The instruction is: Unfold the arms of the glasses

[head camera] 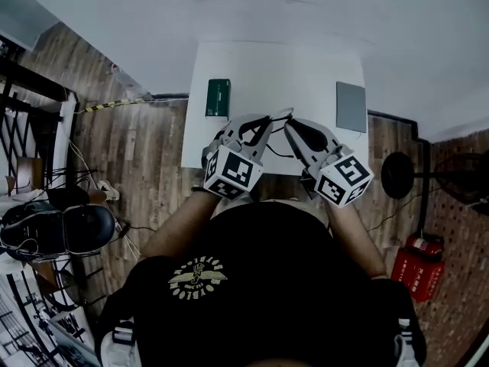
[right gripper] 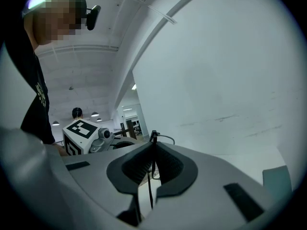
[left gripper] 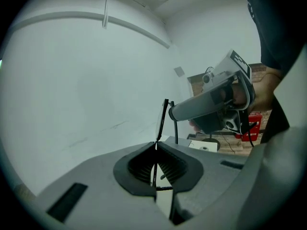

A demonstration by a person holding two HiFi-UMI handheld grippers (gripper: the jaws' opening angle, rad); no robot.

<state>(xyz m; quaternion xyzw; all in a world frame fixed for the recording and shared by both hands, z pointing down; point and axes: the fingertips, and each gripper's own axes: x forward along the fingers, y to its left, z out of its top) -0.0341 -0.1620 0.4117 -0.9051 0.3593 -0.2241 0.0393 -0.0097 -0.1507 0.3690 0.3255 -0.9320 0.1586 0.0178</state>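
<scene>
Glasses [head camera: 278,122] held in the air over the near edge of the white table [head camera: 306,67], between the two tools. Left gripper [left gripper: 156,145] clamped on the frame front, lens edge [left gripper: 163,116] rising upright from its jaws; right gripper [right gripper: 153,145] pinched shut on a thin temple arm [right gripper: 154,136]. Advisable: hold the left grip still as anchor, swing the right outward in an arc about the hinge, without straight pulling or twisting; ease off at the stop.

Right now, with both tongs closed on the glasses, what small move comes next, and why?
Probably swing the right tongs slowly outward, away from the left tongs. Each is shut on a thin part of the glasses, so that pull may start the unfolding.
</scene>
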